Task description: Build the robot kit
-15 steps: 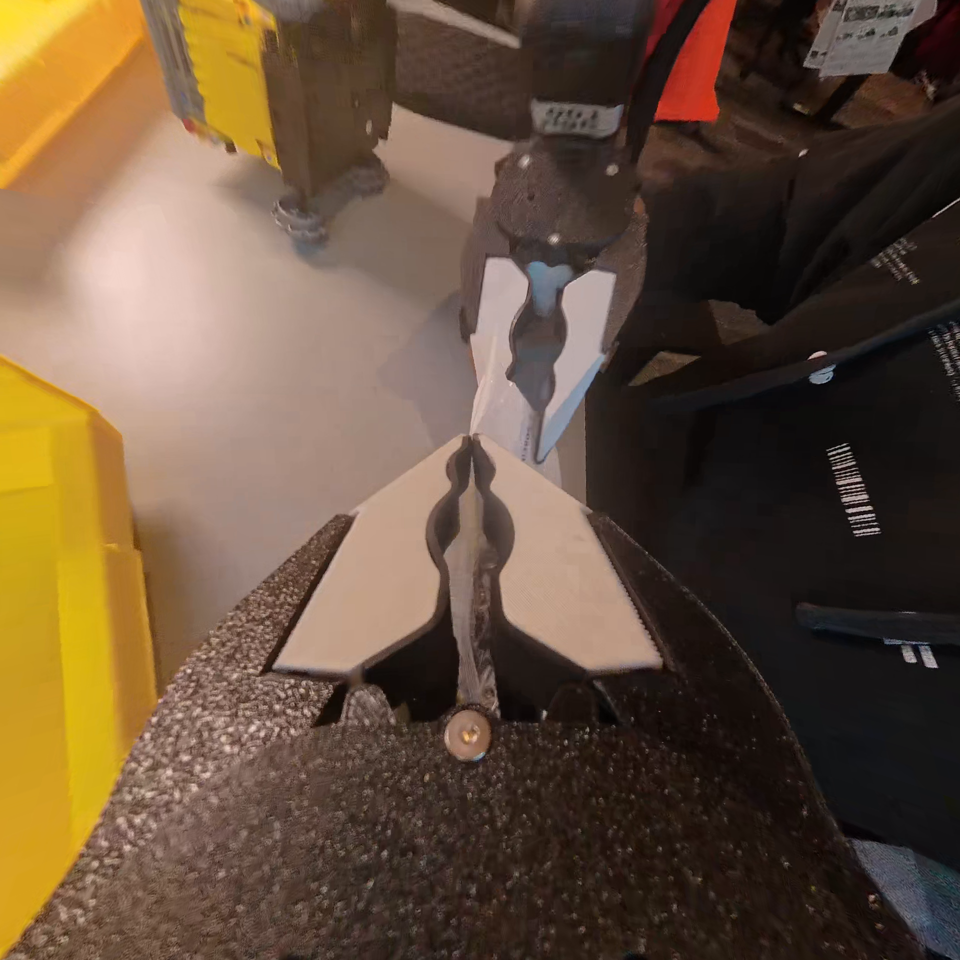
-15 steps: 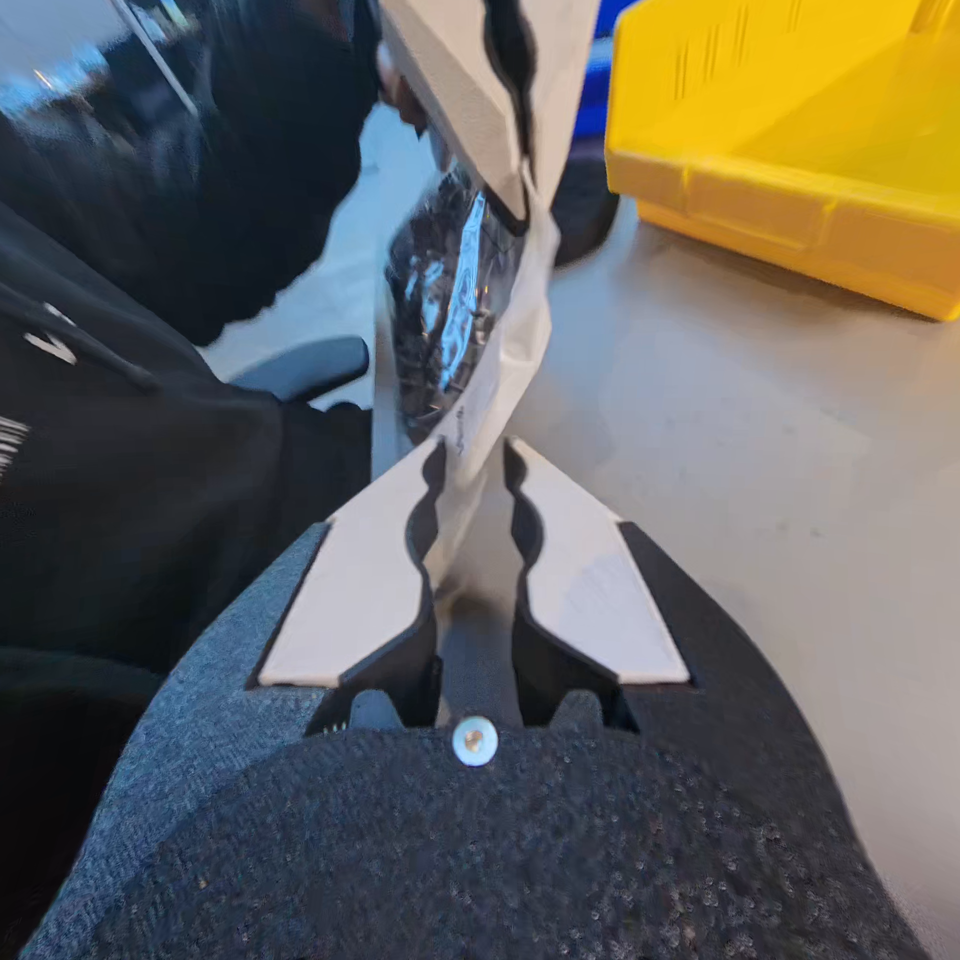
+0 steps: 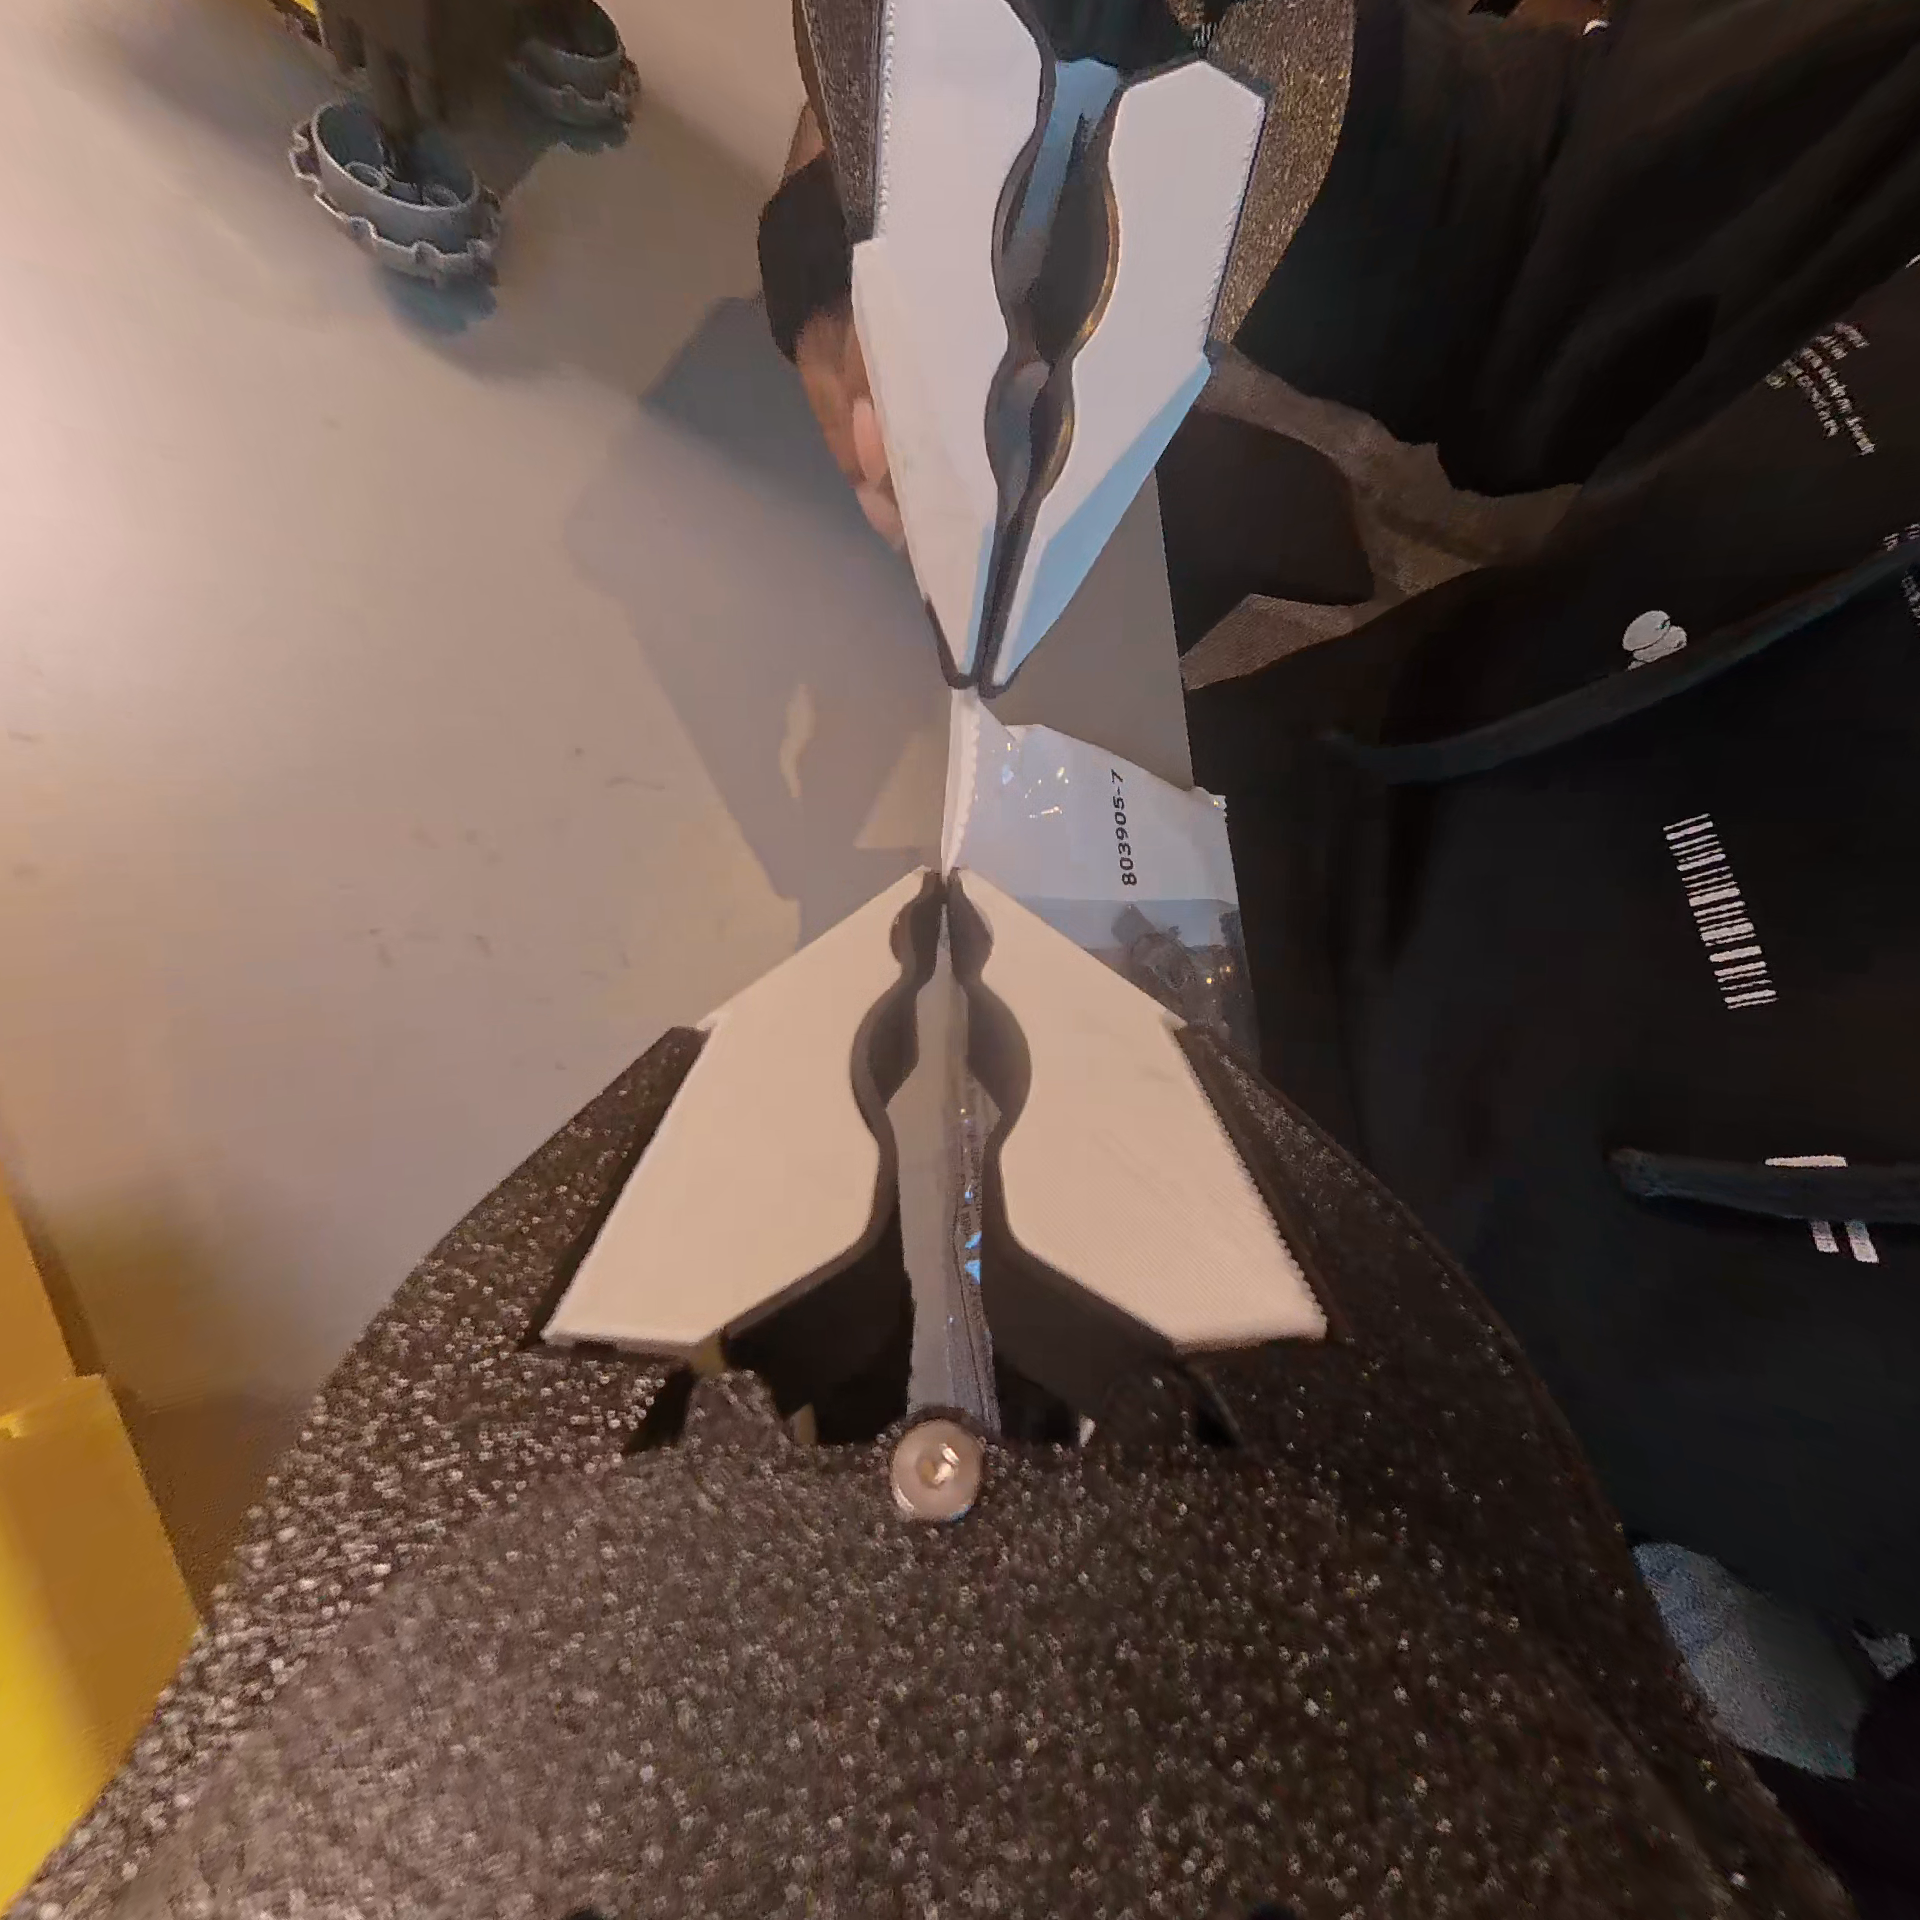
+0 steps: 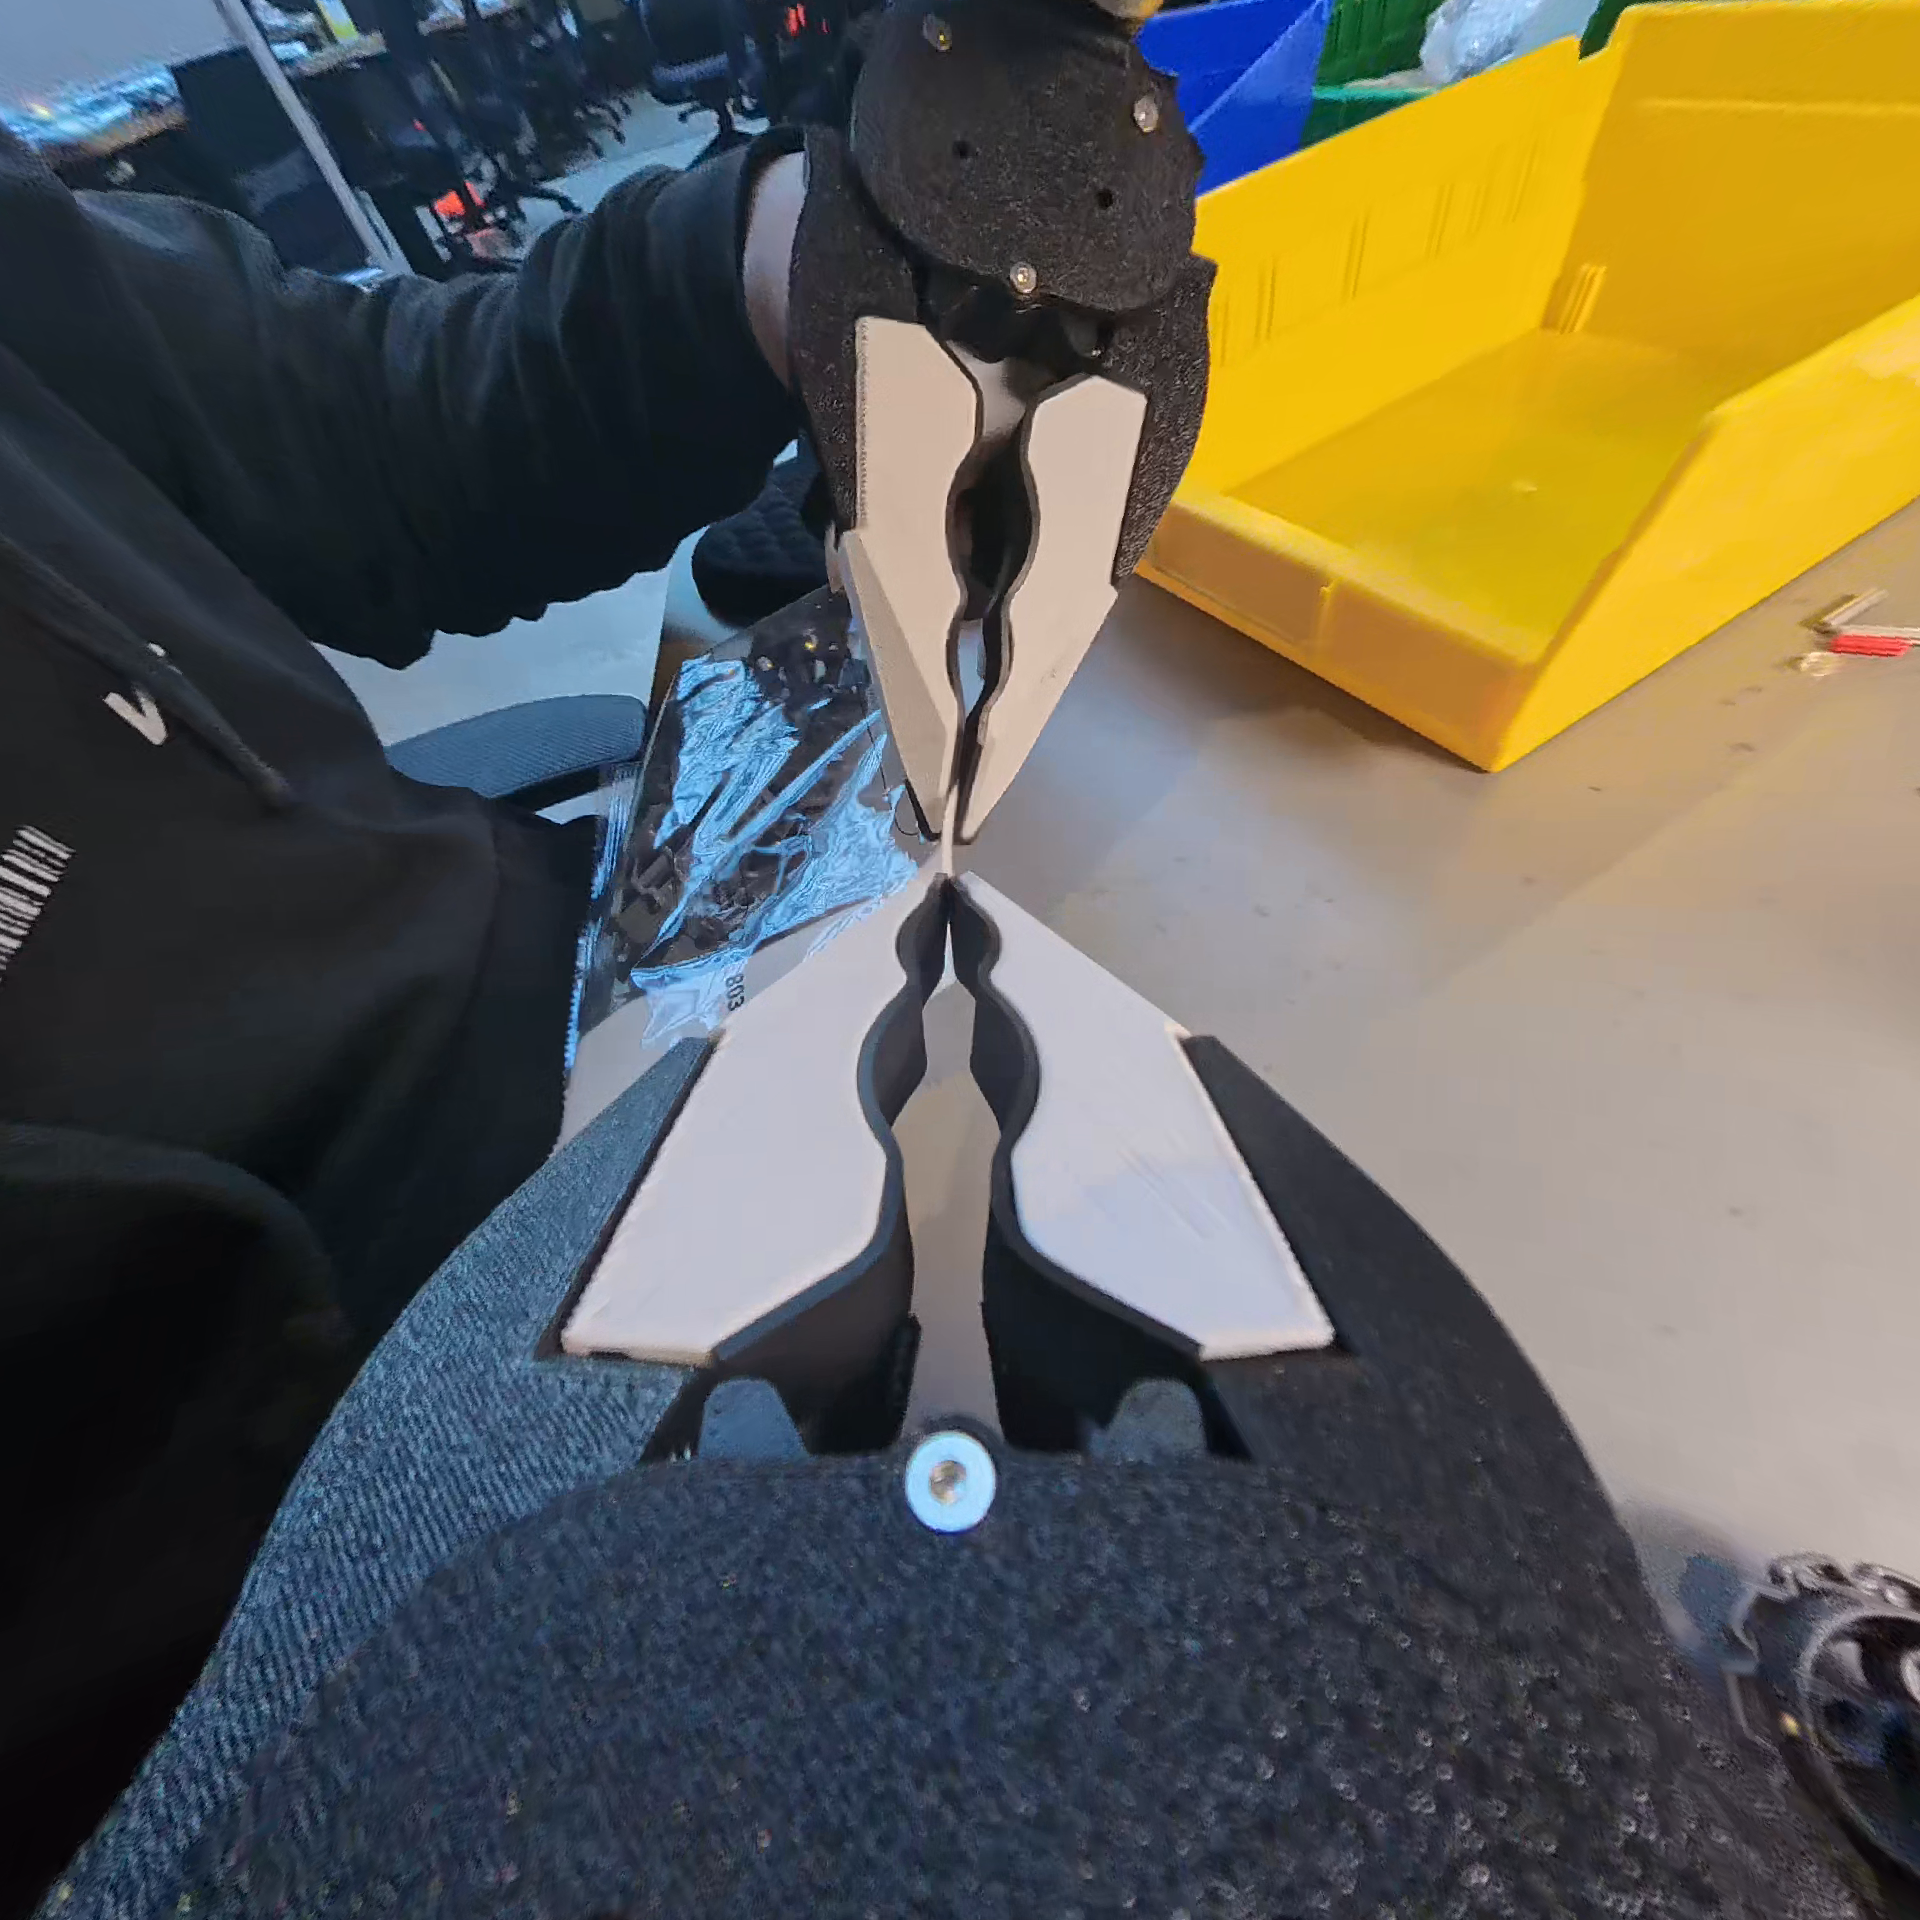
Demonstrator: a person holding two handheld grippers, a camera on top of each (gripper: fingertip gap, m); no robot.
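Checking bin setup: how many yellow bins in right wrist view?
1: yellow bin on the table, right of the left gripper. More may sit outside the frame.

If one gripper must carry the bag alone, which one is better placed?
Probably left. The left gripper holds the bag deep between its fingers; the right gripper pinches only its edge at the tips.

Open grey tabletop (image 4: 1403, 1039) right of pinched bag (image 4: 748, 821). Blocked beyond by yellow bin (image 4: 1538, 499); by black-sleeved torso (image 4: 260, 935) on opposite side. Grey ribbed part (image 3: 400, 197) far across table; another yellow bin (image 3: 62, 1558) at edge.
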